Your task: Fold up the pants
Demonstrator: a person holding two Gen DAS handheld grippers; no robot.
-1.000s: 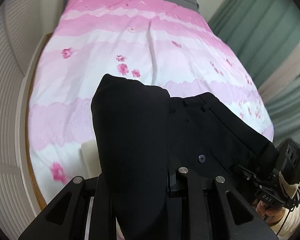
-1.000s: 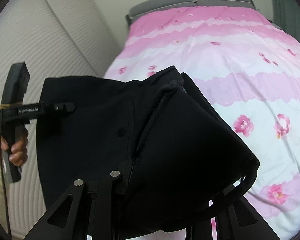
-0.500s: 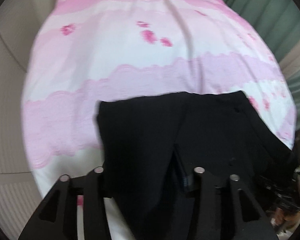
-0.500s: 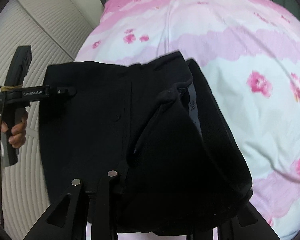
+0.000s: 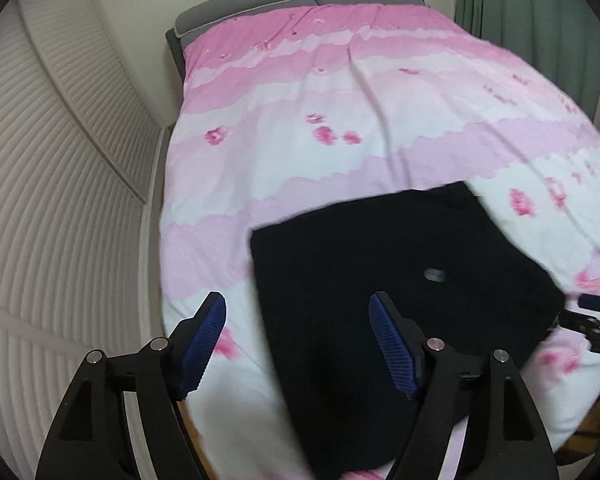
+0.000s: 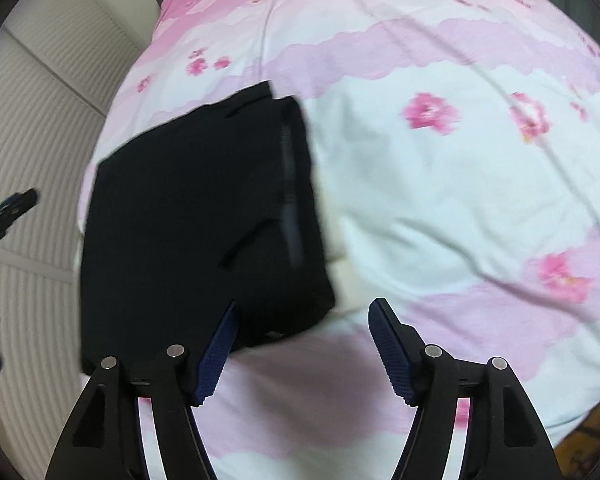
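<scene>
- The black pants (image 5: 380, 280) lay folded flat on the pink floral bedspread (image 5: 340, 100), ahead of both sets of jaws.
- No writing was legible; only a small grey patch (image 5: 435, 274) showed on the cloth.
- The left gripper (image 5: 298, 320) was spread wide and empty, its right pad over the pants' near edge.
- The right gripper (image 6: 302, 330) also stood apart and empty, the pants ahead to its left.
- Each gripper's tip appeared at the other view's edge.
</scene>
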